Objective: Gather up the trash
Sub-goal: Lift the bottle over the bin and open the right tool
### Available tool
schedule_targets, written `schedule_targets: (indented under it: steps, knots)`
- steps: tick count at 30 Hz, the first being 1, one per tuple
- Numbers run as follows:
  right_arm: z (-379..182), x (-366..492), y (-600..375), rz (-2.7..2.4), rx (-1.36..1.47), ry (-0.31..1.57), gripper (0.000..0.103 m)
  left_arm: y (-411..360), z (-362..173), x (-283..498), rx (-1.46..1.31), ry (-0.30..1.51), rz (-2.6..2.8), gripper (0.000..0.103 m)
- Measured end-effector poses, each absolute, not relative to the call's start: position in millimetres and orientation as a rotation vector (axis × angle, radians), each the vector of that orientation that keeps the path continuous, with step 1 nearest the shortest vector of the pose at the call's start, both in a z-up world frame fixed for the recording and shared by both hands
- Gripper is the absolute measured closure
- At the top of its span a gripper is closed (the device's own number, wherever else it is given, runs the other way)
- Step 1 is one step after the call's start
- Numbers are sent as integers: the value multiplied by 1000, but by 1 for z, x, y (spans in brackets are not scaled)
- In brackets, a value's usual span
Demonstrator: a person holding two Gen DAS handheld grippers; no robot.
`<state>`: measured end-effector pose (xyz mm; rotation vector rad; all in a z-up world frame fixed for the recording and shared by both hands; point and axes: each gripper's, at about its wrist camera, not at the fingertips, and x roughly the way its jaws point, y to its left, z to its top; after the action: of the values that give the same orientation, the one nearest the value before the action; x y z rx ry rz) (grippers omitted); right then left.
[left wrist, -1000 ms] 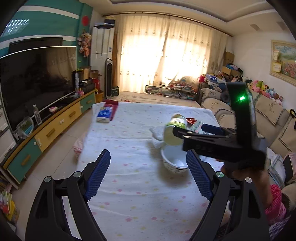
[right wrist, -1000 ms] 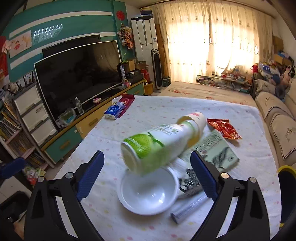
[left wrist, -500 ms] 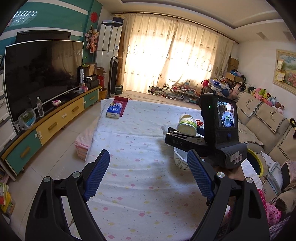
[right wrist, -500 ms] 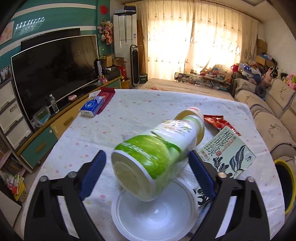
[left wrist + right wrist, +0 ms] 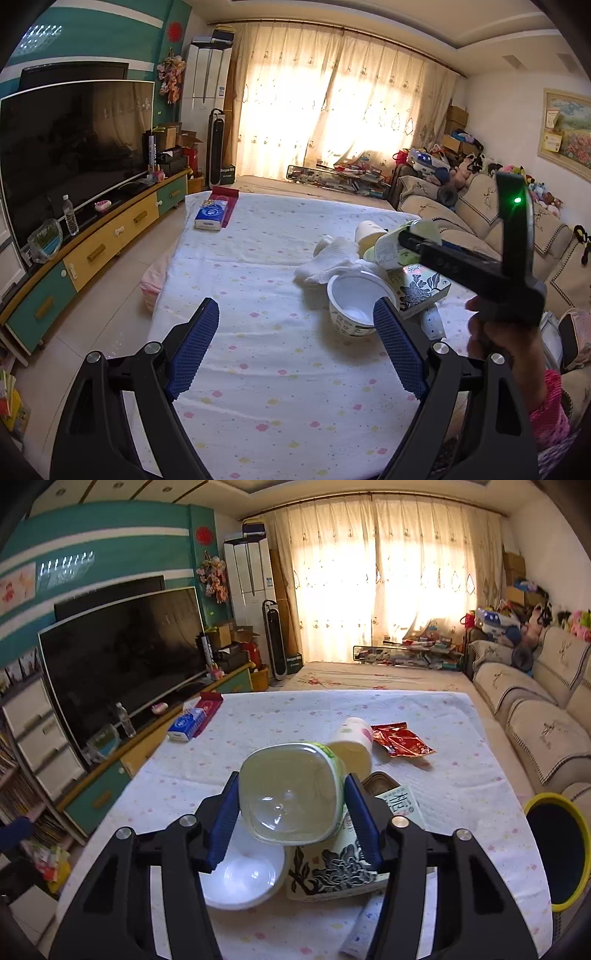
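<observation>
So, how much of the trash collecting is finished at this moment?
Nothing looks binned yet. In hand: the right gripper is closing its jaws around the green bottle. The left gripper is open and empty. Left on the table: white bowl, red wrapper, patterned box, crumpled tissue. The yellow-rimmed bin waits beside it.

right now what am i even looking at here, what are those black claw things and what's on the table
No robot: a person holds a hand-held gripper in each hand, each with a camera looking along its blue fingers.

The left gripper is open and empty. Its view shows the hand gripping the other tool.

The right gripper is closing around a green bottle.

On the spotted tablecloth lie a white bowl, a flat box, a red wrapper, a tissue pack and a cloth. A yellow-rimmed bin stands beside.
</observation>
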<state>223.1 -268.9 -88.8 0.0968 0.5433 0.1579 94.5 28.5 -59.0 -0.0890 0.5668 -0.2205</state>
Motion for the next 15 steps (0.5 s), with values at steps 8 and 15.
schedule_targets:
  steps: [8,15]
  knots:
    - [-75,211,-297,193,177,511,51,18,-59,94,-70,564,-232,18]
    - [-66,236,-304,224,221,512,52,14,-59,94,-53,563,-236,18]
